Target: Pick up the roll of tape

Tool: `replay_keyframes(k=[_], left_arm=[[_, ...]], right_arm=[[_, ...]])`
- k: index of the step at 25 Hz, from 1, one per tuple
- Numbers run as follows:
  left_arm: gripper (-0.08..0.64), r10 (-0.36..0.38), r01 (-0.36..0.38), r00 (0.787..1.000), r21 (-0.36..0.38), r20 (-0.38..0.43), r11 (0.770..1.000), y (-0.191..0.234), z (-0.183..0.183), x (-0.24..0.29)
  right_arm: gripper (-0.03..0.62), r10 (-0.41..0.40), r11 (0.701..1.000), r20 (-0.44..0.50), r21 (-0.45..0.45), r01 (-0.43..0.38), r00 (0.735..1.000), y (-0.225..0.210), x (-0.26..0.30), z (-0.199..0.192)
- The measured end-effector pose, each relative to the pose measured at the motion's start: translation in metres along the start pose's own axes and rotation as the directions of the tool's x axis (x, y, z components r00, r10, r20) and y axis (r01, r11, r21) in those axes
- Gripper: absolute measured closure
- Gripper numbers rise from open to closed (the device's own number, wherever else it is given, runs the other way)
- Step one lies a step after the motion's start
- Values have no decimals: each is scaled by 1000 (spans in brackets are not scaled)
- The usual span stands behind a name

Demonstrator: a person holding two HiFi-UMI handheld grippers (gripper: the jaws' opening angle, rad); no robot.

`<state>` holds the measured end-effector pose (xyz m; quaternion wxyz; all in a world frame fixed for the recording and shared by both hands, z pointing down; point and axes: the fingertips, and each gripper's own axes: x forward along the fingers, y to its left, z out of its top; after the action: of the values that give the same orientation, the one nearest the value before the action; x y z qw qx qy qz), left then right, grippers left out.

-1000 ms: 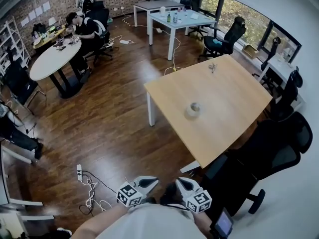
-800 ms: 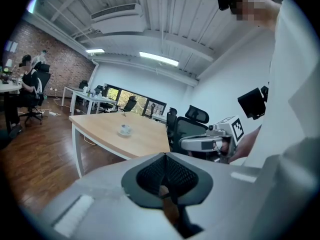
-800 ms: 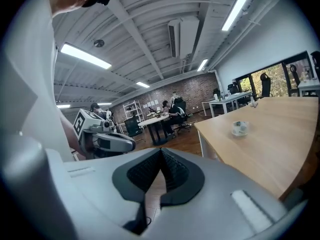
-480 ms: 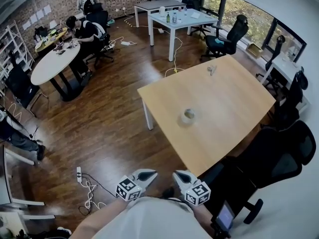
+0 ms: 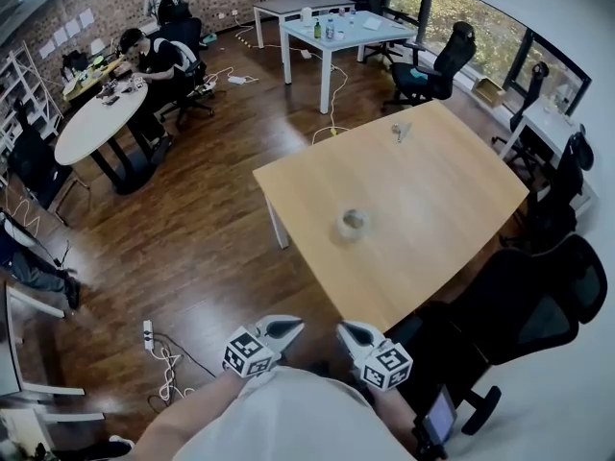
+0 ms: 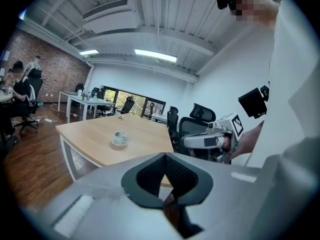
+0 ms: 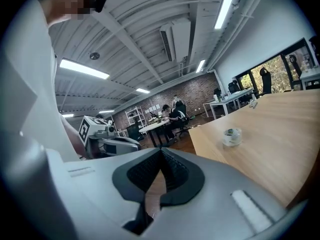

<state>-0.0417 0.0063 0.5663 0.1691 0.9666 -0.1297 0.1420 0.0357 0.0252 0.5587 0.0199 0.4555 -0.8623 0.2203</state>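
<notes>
A pale translucent roll of tape [image 5: 353, 224] lies near the left edge of the light wooden table [image 5: 452, 209]. The left gripper [image 5: 288, 327] and right gripper [image 5: 348, 330] are both closed and empty.

The left gripper [image 5: 291, 324] and the right gripper [image 5: 345, 328] share the same build: smooth, pale grey shells that taper to a point. Each carries a white cube [image 5: 248, 353] printed with black square markers. The jaws are lined with black, finely ribbed pads [image 6: 146, 176]. The person wears a loose, light grey-white top [image 5: 288, 421], and a small black camera [image 6: 223, 0] is mounted at the head.
</notes>
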Motion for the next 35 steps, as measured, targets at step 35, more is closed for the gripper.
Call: replay_keyframes(k=[35], left_arm=[[554,-401,412,905,64,-141,909,144,68,126]], right_arm=[[584,-391,914,-13,115,390,920,-127,77,50]])
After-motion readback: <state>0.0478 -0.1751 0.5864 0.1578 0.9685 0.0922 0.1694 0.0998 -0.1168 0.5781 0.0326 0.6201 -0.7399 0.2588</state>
